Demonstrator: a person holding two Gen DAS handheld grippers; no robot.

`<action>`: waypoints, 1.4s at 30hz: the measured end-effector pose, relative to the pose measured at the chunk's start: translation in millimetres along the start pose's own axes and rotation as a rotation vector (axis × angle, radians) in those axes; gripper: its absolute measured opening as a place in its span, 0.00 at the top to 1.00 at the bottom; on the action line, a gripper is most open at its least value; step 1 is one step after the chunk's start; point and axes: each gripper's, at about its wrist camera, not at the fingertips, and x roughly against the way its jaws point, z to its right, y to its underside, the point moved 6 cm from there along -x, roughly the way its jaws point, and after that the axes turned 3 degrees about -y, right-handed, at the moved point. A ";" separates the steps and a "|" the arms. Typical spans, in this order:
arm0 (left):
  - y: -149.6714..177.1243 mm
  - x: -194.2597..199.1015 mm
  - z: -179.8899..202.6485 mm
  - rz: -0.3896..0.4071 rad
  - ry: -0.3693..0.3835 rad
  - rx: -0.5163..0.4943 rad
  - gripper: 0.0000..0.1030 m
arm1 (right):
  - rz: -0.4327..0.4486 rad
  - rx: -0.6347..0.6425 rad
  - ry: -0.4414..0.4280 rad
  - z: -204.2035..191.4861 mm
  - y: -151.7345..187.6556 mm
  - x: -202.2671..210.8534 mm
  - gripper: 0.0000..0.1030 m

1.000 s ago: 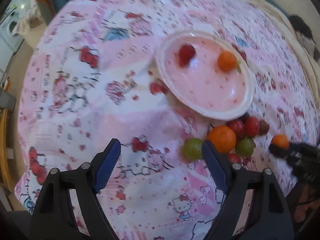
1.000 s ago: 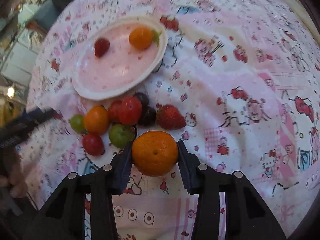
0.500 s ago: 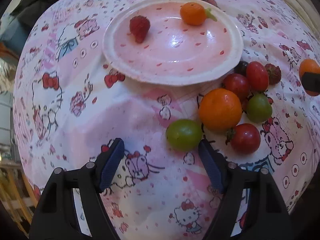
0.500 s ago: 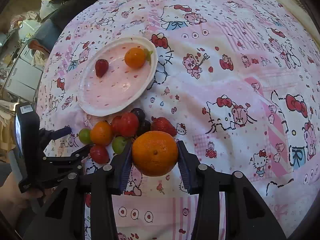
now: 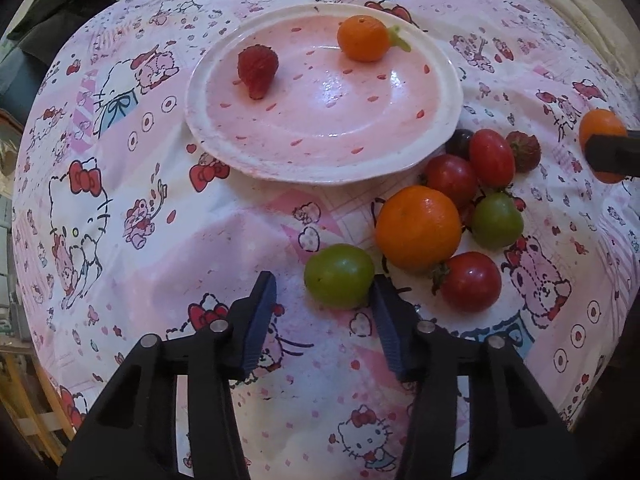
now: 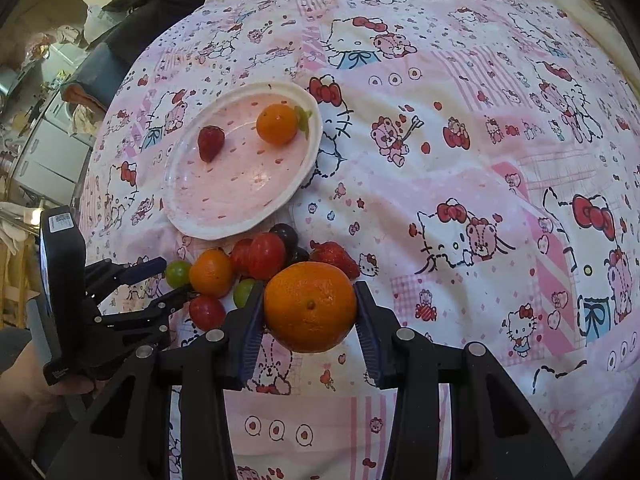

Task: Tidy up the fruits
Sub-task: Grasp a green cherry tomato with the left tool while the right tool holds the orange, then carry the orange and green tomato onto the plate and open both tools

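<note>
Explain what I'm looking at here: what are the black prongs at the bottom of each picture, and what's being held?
Those prongs are hand-held claws; a person carries one in each hand, and each picture comes from a camera on one claw, looking along its fingers. The right claw is shut on a large orange. The left claw is closing around a green tomato; one pad touches it, the other has not reached it. On the cartoon-print cloth lies a pink plate holding a strawberry and a small orange. Beside the plate sits a pile of loose fruit: red and green tomatoes, another orange, a strawberry, something dark.
</note>
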 end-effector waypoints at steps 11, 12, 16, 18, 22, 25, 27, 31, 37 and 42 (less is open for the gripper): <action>-6.8 1.8 21.0 0.027 0.017 -0.016 0.73 | -0.003 0.014 -0.006 -3.4 -0.5 -1.1 0.57; -7.7 2.4 21.0 0.028 0.023 -0.007 0.74 | -0.002 0.014 -0.004 -2.8 -0.4 -0.7 0.57; -7.7 6.8 19.8 0.041 0.031 0.006 0.74 | 0.001 0.016 -0.003 -2.1 0.2 0.6 0.57; -8.0 10.5 17.0 0.053 0.024 0.018 0.74 | 0.004 0.017 -0.001 -1.9 0.1 1.4 0.57; -4.3 23.8 8.6 0.076 0.038 0.065 0.74 | 0.005 0.021 -0.003 -2.8 0.0 2.2 0.57; -0.7 36.1 -1.6 0.107 0.031 0.103 0.74 | 0.006 0.023 -0.004 -3.8 0.2 3.1 0.57; 2.5 43.6 -10.0 0.130 0.024 0.131 0.74 | 0.009 0.024 -0.006 -4.5 0.2 4.1 0.57; -1.3 60.2 -29.0 0.194 0.000 0.189 0.74 | 0.021 0.023 -0.016 -5.6 -0.7 7.2 0.57; -7.8 86.2 -45.4 0.265 0.020 0.253 0.74 | 0.082 0.033 -0.046 -11.8 -6.0 22.8 0.57; -21.6 119.2 -54.7 0.344 0.030 0.263 0.74 | 0.175 0.056 -0.113 -22.9 -17.0 47.8 0.57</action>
